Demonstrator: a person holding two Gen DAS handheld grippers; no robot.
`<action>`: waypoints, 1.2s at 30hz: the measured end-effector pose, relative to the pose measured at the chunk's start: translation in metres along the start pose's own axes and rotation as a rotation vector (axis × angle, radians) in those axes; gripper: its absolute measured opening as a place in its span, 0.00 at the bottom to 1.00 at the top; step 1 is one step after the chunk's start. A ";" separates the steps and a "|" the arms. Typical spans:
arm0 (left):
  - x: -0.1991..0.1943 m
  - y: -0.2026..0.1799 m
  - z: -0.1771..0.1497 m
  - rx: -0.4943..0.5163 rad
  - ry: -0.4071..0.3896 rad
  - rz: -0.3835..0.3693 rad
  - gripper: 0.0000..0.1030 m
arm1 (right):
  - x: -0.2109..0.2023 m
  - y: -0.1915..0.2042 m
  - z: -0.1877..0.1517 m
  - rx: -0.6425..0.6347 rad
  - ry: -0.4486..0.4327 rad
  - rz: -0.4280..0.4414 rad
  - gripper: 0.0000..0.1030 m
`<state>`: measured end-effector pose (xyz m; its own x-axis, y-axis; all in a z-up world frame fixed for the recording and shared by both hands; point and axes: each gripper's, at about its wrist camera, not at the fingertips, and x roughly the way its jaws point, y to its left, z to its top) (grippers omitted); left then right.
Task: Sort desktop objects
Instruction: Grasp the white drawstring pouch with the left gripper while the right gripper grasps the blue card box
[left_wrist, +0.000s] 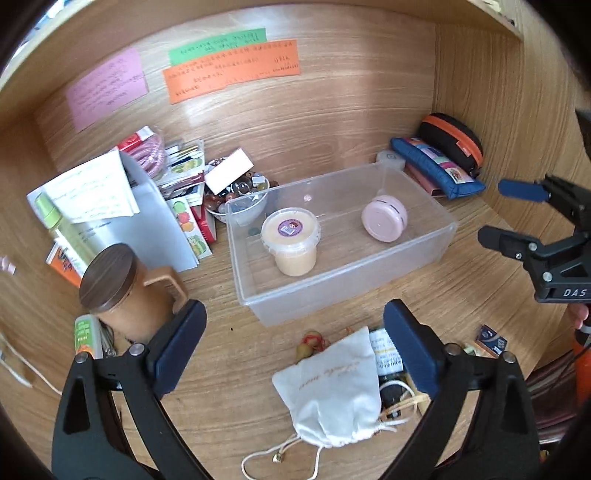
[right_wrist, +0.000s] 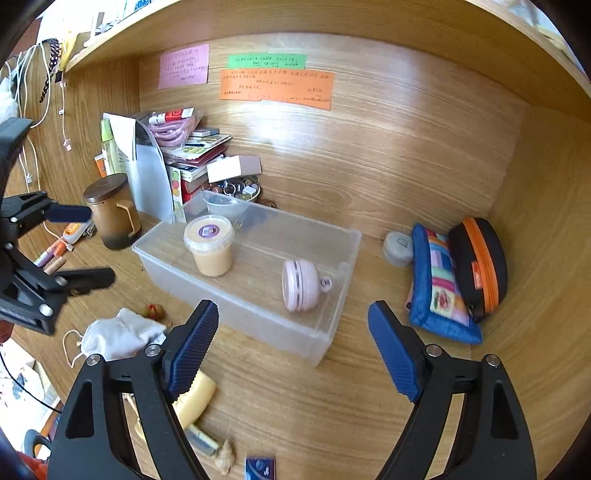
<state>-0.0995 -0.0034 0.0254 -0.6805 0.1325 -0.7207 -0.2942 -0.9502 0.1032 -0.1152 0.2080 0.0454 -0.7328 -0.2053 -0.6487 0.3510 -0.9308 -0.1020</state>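
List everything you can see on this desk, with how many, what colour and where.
clear plastic bin: one, transparent, desk centre
lidded tub: one, cream, upright inside bin
round pink container: one, on its side inside bin
lidded mug: one, brown, left of bin
drawstring pouch: one, white, in front of bin
pencil case: one, blue patchwork, right of bin
zip case: one, black and orange, leaning behind pencil case
sticky notes: three, pink, green, orange, back wall
left hand-held gripper: open, empty
right hand-held gripper: open, empty
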 end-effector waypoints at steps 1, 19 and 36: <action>-0.002 0.000 -0.003 -0.006 -0.006 -0.002 0.95 | -0.002 0.000 -0.006 0.008 -0.002 -0.001 0.79; 0.012 0.000 -0.072 -0.156 0.048 -0.074 0.95 | -0.012 -0.007 -0.097 0.158 0.070 -0.011 0.79; 0.048 -0.002 -0.103 -0.291 0.122 -0.104 0.95 | -0.005 0.005 -0.148 0.149 0.139 -0.015 0.77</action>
<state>-0.0620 -0.0244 -0.0798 -0.5659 0.2153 -0.7959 -0.1417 -0.9763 -0.1633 -0.0235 0.2487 -0.0632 -0.6461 -0.1567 -0.7470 0.2431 -0.9700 -0.0067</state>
